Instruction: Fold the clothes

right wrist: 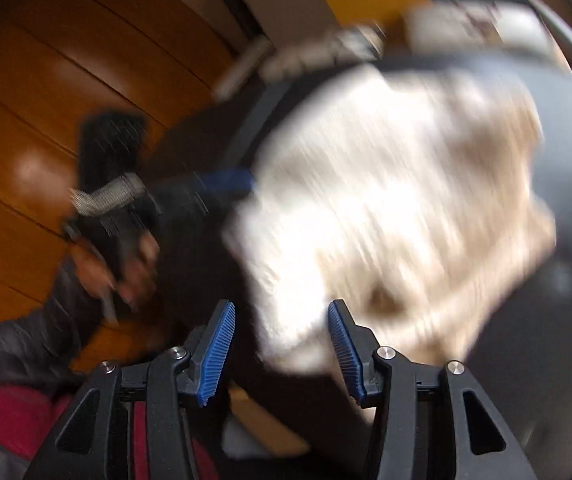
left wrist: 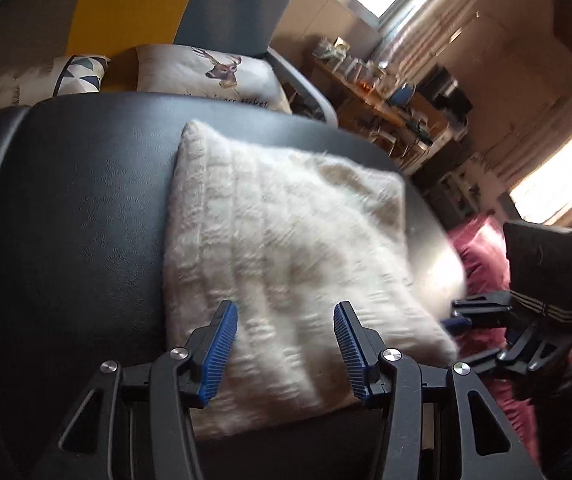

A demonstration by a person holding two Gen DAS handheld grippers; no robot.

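A cream fuzzy knitted garment [left wrist: 281, 232] lies folded into a rough rectangle on a black leather seat [left wrist: 77, 208]. My left gripper [left wrist: 284, 312] hovers open over the garment's near edge, with nothing between its blue pads. My right gripper [left wrist: 460, 332] is at the garment's right corner. In the blurred right wrist view, my right gripper [right wrist: 280, 308] is open, with the garment [right wrist: 386, 208] just ahead and its near corner between the fingers. A hand [right wrist: 125, 268] holds the left gripper there, and one blue finger [right wrist: 225, 180] touches the garment's left edge.
Two printed cushions [left wrist: 205, 76] and a blue chair [left wrist: 237, 4] stand behind the seat. A cluttered wooden shelf [left wrist: 386, 96] is at the back right. Pink-red cloth [left wrist: 482, 256] lies to the right of the seat. Wooden flooring [right wrist: 45, 100] lies on the left.
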